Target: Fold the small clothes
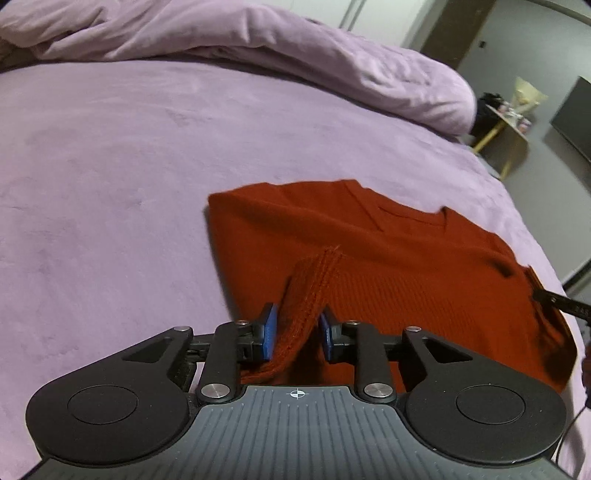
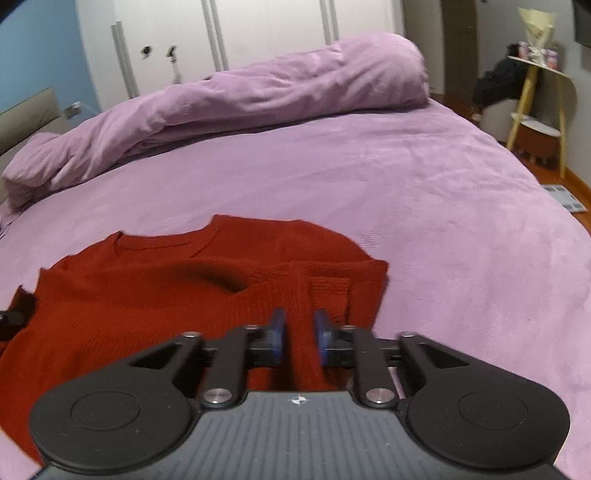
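A small red knit sweater [image 1: 388,258] lies on the purple bed sheet [image 1: 110,184], neckline away from me. My left gripper [image 1: 297,325] is shut on a raised ribbed fold of the sweater's near left edge. In the right wrist view the sweater [image 2: 147,280] lies left of centre, and my right gripper [image 2: 299,332] is shut on a raised fold of its near right edge. The right gripper's tip also shows at the right edge of the left wrist view [image 1: 561,302].
A rolled purple duvet [image 2: 240,99] lies across the far side of the bed. A small yellow-legged side table [image 2: 535,92] with clutter stands beyond the bed's right edge. White wardrobe doors [image 2: 258,33] stand behind. Bare sheet [image 2: 461,221] spreads to the right.
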The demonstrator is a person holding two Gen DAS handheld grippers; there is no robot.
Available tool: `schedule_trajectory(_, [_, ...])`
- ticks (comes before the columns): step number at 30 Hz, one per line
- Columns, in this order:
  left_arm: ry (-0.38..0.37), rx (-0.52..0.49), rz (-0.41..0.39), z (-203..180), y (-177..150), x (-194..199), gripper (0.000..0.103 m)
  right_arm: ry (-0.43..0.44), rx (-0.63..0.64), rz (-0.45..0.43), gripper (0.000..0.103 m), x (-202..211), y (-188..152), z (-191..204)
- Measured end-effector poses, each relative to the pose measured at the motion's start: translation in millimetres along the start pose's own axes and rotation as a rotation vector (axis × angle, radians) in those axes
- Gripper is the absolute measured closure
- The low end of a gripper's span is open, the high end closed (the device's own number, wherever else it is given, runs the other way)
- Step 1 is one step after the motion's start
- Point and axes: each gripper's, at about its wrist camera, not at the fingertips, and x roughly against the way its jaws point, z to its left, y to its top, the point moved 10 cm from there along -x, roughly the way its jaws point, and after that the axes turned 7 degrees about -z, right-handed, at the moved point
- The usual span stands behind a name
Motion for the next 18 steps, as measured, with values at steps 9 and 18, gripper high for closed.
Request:
schedule_trajectory(9, [0.043, -0.027, -0.019, 6.7, 3.1, 5.1, 0.095, -0.098, 0.146, -0.046, 0.097, 8.3, 8.8, 15.1])
schedule_trajectory(18, [0.159, -0.065, -0.308, -3.3, 104.3, 26.9, 0.095, -0.201, 0.101, -0.258, 0.097, 8.7, 93.1, 15.6])
